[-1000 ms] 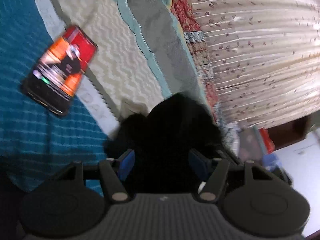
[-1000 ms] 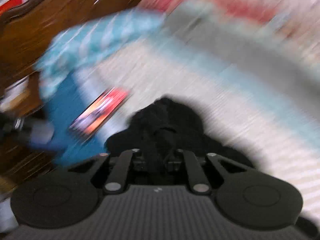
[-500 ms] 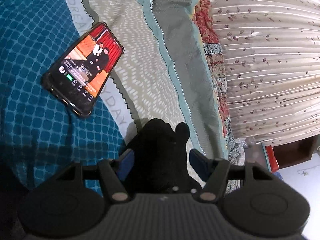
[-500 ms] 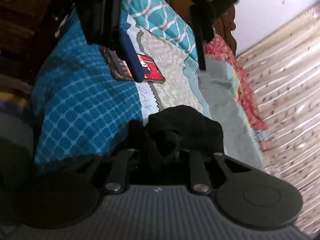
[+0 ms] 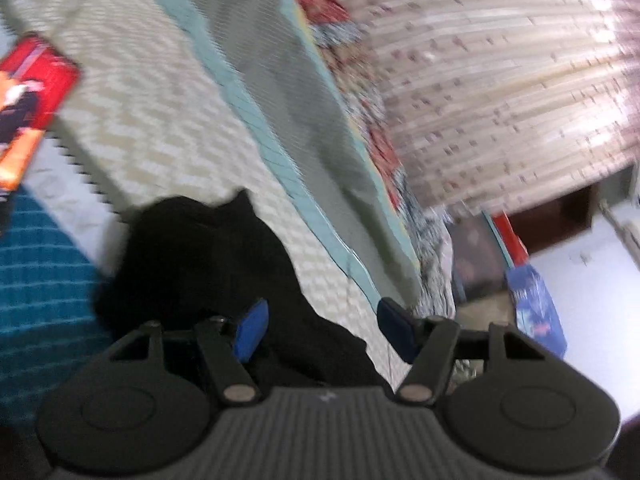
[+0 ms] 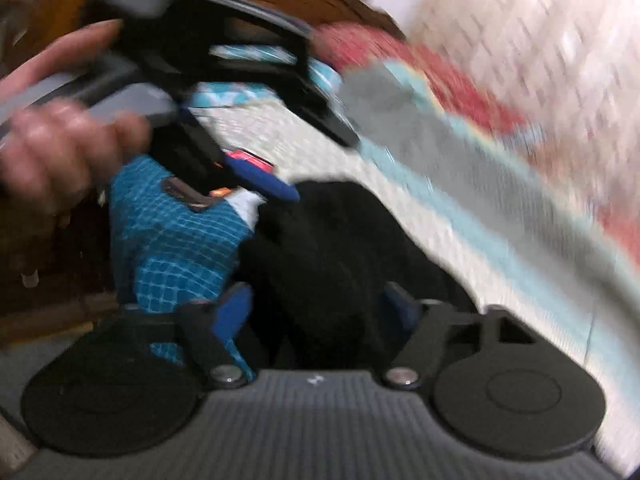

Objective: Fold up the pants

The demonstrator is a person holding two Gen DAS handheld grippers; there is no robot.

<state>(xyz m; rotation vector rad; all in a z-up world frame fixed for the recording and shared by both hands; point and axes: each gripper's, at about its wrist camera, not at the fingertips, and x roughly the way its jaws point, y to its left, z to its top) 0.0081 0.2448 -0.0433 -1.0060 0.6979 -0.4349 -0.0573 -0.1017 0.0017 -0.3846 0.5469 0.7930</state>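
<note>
- Left wrist view: your left claw (image 5: 318, 326) has its blue pads spread wide with nothing pinched; the black pants (image 5: 200, 272) lie under its 9 o'clock pad and bunch out toward 11 o'clock, while the 3 o'clock pad sits over bare bedcover (image 5: 168, 128).
- From that claw the heap runs roughly 5 to 11 o'clock, so I judge its long axis lies nearly along your fingers, not across them.
- Farther out at 10 o'clock a lit phone (image 5: 28, 108) lies apart from the pants; a curtain (image 5: 500, 80) fills 1 to 2 o'clock.
- Right wrist view: your right claw (image 6: 320, 312) is also spread, the pants (image 6: 332, 256) filling the gap between its pads and reaching toward 12 o'clock. No pinch shows, though blur makes contact hard to judge.
- At 10 o'clock from it your left hand (image 6: 60, 156) holds the other claw, whose blue fingertip (image 6: 260, 178) sits just beside the heap's far edge.
- The right claw looks better centred, so it seems the likelier one to take hold next.
</note>
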